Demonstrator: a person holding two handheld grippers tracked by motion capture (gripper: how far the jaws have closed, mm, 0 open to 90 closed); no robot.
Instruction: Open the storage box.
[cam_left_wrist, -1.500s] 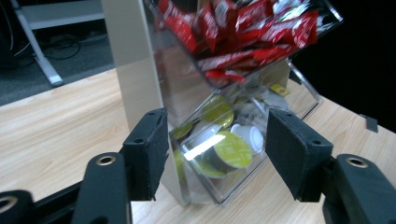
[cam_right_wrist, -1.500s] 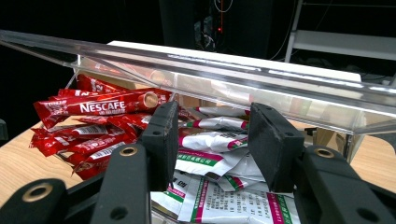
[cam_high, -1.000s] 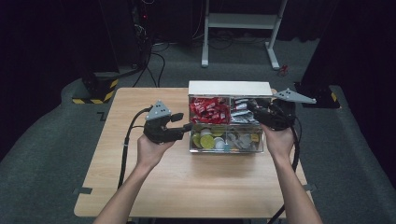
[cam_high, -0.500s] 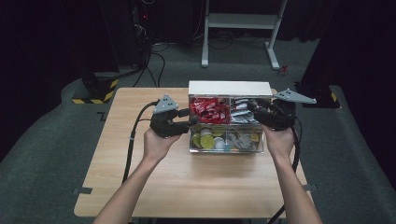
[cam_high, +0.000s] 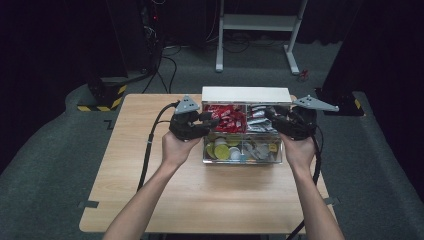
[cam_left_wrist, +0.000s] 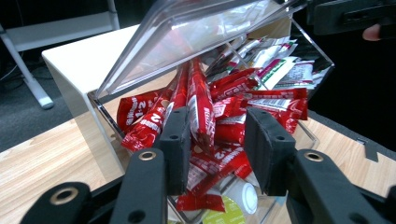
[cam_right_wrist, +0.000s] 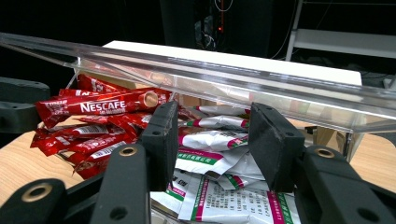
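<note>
Left gripper (cam_left_wrist: 217, 140) closing around a red stick (cam_left_wrist: 201, 109), pads not yet pressing; right gripper (cam_right_wrist: 212, 140) half open under the lid (cam_right_wrist: 224, 77).

The storage box (cam_high: 242, 157) is clear, glossy plastic, and its raised lid (cam_left_wrist: 196, 32) shows bright reflections; its back panel (cam_high: 246, 94) looks white and matt. The red Nescafé sachets (cam_left_wrist: 201, 107) are shiny foil-like film, creased and glinting. The white and green sachets (cam_right_wrist: 210, 140) have a smoother, satin sheen. Both grippers, left (cam_left_wrist: 217, 140) and right (cam_right_wrist: 210, 140), are matt black plastic with finely textured rubbery pads (cam_left_wrist: 264, 140) and brass-coloured metal rivets. The table (cam_high: 150, 200) is pale wood-grain laminate, smooth with a low sheen
</note>
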